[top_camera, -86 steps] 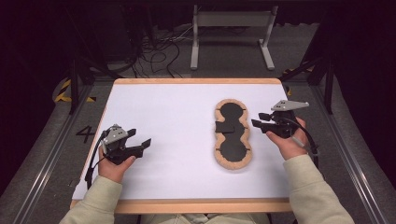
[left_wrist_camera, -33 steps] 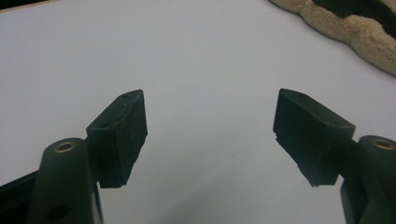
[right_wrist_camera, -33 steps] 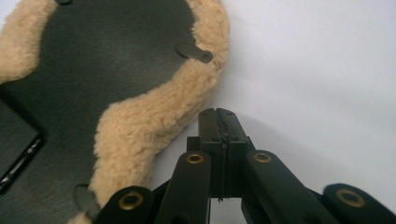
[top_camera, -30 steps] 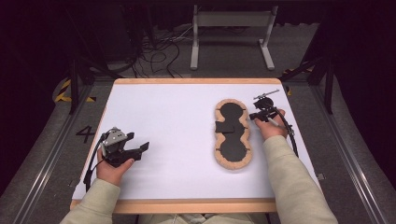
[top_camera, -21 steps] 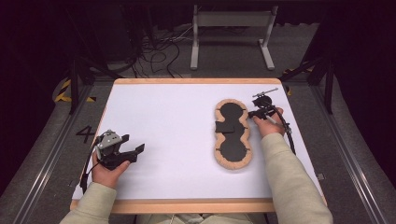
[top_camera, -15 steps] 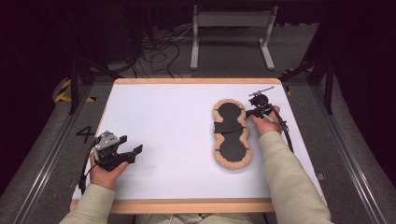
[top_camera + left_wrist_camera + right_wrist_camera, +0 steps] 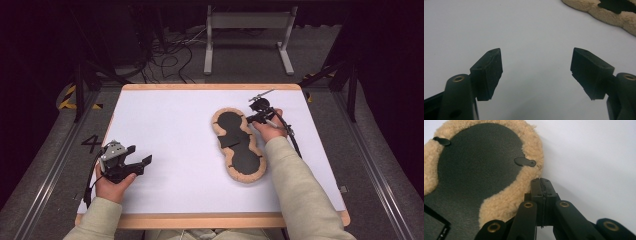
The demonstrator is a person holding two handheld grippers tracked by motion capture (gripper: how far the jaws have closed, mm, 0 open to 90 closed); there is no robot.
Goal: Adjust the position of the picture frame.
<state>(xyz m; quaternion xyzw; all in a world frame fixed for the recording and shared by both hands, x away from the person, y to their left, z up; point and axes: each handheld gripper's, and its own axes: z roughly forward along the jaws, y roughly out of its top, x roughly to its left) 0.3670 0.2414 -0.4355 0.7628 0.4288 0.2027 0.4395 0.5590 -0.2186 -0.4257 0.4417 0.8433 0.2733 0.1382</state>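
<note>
Right tongs (image 7: 256,118) have slid in against the tan fleece-edged black pad (image 7: 239,144).
They are closed and empty at its rim; left tongs (image 7: 137,164) gape open over bare white desk (image 7: 170,130), well apart.

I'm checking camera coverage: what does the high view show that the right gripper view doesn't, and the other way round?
High view alone: the left gripper, jaws open, the whole fleece pad, both forearms and the table's wooden edge. Right gripper view alone: the right gripper with jaws shut beside the fleece rim, and a small black tab. Shared: the pad, the white tabletop and the right gripper.
</note>
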